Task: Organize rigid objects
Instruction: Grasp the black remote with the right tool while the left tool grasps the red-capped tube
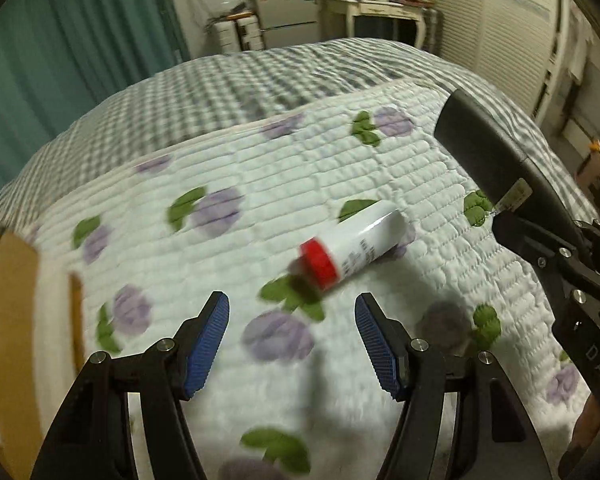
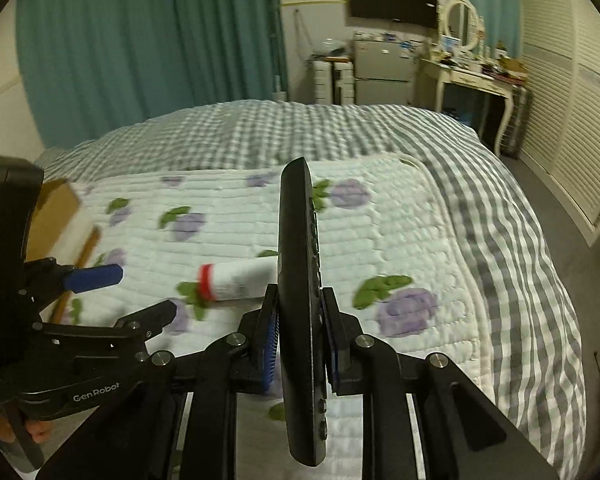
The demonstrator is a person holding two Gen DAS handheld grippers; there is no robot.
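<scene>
A white bottle with a red cap (image 1: pixel 350 246) lies on its side on the floral quilt (image 1: pixel 300 184), cap toward me. My left gripper (image 1: pixel 292 322) is open and empty, just short of the bottle. It also shows in the right wrist view (image 2: pixel 132 292) at the left. My right gripper (image 2: pixel 300 318) is shut on a black remote control (image 2: pixel 302 280), held upright above the quilt. The remote shows in the left wrist view (image 1: pixel 488 148) at the right. The bottle shows behind it in the right wrist view (image 2: pixel 236 278).
A cardboard box (image 1: pixel 16 320) stands at the left edge of the quilt, also in the right wrist view (image 2: pixel 60 216). A grey checked bedspread (image 2: pixel 300 132) lies beyond. A fridge (image 2: pixel 380 68), a dressing table (image 2: pixel 472 76) and teal curtains (image 2: pixel 148 48) stand at the back.
</scene>
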